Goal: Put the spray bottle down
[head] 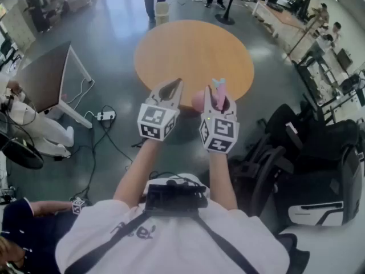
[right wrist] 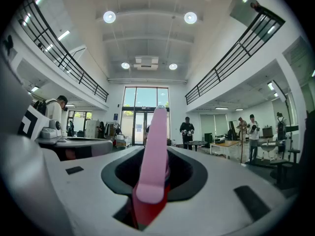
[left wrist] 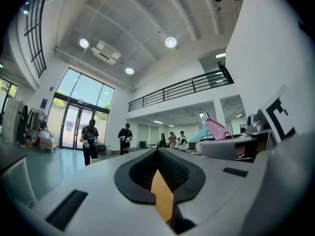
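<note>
Currently your right gripper (right wrist: pixel 156 157) is clamped on the spray bottle (right wrist: pixel 151 166): its two jaws press on either side of the bottle's body, and the pink spray head stands up out of the dark hollow between them. From the head view the bottle (head: pixel 218 94) sits upright in that gripper (head: pixel 219 100), with a pale blue tip at the very top, and you hold it up in front of your chest rather than resting it on anything. Just to its left, near but apart, your left gripper (head: pixel 169 91) points the same level way. Its jaws (left wrist: pixel 158 154) are closed together with nothing between them, and only a sliver of orange shows through the gap. From that left gripper view the bottle (left wrist: pixel 212 128) shows off to the right, sticking up above the other gripper's body. Beyond both grippers lies the round wooden table (head: pixel 194 50); the bottle appears over its near edge, on the right-hand side. Dark chairs (head: pixel 308 147) stand to the right of the table.
</note>
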Demonstrator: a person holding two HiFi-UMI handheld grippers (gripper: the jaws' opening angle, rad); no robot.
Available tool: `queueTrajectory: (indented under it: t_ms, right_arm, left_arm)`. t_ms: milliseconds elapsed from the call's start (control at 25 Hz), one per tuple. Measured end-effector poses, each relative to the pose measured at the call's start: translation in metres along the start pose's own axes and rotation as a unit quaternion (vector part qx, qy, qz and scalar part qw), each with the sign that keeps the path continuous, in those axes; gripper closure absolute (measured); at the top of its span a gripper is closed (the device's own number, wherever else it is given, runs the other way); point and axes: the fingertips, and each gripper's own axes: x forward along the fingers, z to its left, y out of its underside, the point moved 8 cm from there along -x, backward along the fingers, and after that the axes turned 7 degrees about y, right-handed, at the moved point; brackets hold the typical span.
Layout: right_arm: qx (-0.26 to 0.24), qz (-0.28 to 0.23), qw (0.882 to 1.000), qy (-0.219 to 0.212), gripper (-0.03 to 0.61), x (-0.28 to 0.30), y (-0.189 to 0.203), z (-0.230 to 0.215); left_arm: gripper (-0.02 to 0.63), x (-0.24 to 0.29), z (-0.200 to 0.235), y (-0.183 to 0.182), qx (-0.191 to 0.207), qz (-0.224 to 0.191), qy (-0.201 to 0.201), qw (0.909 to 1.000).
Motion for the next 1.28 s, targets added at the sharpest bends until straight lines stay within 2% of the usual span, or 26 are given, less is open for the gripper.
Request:
queueTrajectory:
  t_ms: [360,800,960,1280]
  right_arm:
    - [0.011,0.007,1.0,-0.008,0.437,0.006,0.009,-0.019]
    - [0.021,0.011,0.999,-0.034,0.436,0.008,0.013,-0.018]
    - [0.027,0.0,0.999,-0.035,0.437,0.002,0.011,-0.013]
    - [0.023,-0.011,1.0,-0.002,0.437,-0.007,-0.001,0.004]
  left_arm:
    - [0.601,0.013,-0.011,0.005,-0.007,-0.002,-0.011,0.9999]
    - [0.601,0.01,-0.019,0.007,-0.007,-0.002,-0.032,0.9995]
    - [0.601,0.01,-0.02,0.006,-0.001,-0.005,-0.02,0.9998]
    - [0.601,0.005,-0.019,-0.002,-0.003,-0.014,0.028,0.9995]
